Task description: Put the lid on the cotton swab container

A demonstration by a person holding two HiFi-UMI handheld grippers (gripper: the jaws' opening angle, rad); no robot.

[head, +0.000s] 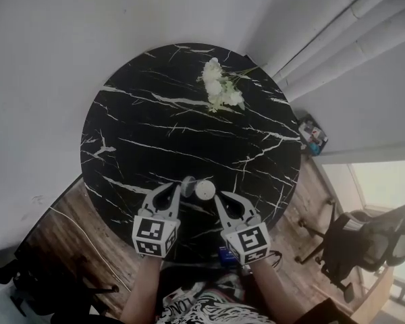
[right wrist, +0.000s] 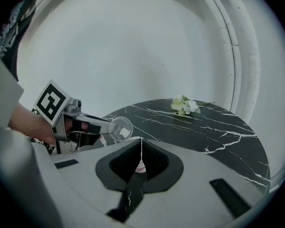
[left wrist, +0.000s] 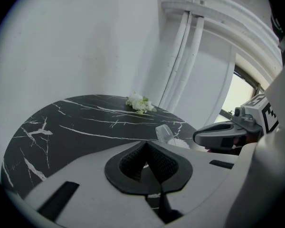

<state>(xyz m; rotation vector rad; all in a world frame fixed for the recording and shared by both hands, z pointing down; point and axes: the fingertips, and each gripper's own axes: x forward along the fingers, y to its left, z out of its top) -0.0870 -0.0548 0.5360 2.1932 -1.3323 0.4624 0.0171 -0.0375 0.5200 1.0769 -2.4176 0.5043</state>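
The cotton swab container point(head: 204, 190), a small round tub packed with white swabs, stands near the front edge of the black marble table point(head: 155, 127). It also shows as a white patch point(left wrist: 181, 144) in the left gripper view. My left gripper point(head: 181, 186) is shut on the edge of the clear round lid point(right wrist: 119, 128), which it holds tilted just left of the container. My right gripper point(head: 217, 197) meets the container's right side. Its jaws are shut with a thin pale edge point(right wrist: 141, 148) pinched between them, apparently the container's wall.
A bunch of white flowers point(head: 221, 86) lies at the far side of the table. White pipes point(head: 337, 39) run along the wall at the right. An office chair point(head: 364, 238) stands on the wooden floor to the right, below the table's edge.
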